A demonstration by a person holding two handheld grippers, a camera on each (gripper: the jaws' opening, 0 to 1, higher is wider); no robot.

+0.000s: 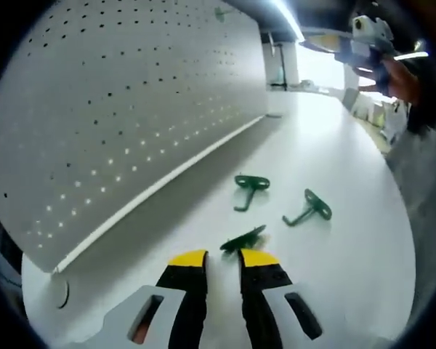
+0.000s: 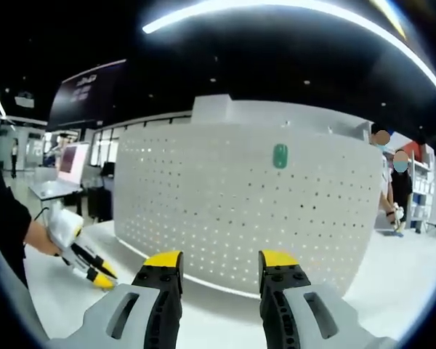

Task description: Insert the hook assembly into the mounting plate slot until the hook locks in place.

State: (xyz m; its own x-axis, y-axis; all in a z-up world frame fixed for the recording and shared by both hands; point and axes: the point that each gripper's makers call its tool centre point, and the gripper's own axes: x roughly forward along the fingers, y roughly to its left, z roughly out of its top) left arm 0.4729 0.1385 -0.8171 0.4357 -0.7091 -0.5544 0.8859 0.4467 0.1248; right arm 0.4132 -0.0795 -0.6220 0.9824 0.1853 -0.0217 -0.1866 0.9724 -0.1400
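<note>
In the left gripper view, the left gripper (image 1: 222, 256) sits low over the white tabletop (image 1: 334, 218), its jaws a little apart, with the nearest green hook (image 1: 243, 238) lying just off their tips at 12 o'clock; nothing is clamped yet. Two more green hooks lie farther out: one (image 1: 249, 187) at about 12 o'clock, another (image 1: 309, 207) toward 1 o'clock, each apart from the rest. The white pegboard (image 1: 131, 123) stands along the tabletop from 9 to 11 o'clock. The right gripper (image 1: 370, 40) shows far off at 1 o'clock.

In the right gripper view, the right gripper (image 2: 221, 260) has its jaws wide apart and empty, facing the pegboard (image 2: 240, 203), where a green piece (image 2: 280, 155) is already mounted at 12 o'clock.

The step looks like the pickup. Close squarely on the nearest hook's plate, not its bent stem, so it stays level for pushing into the board's holes.
</note>
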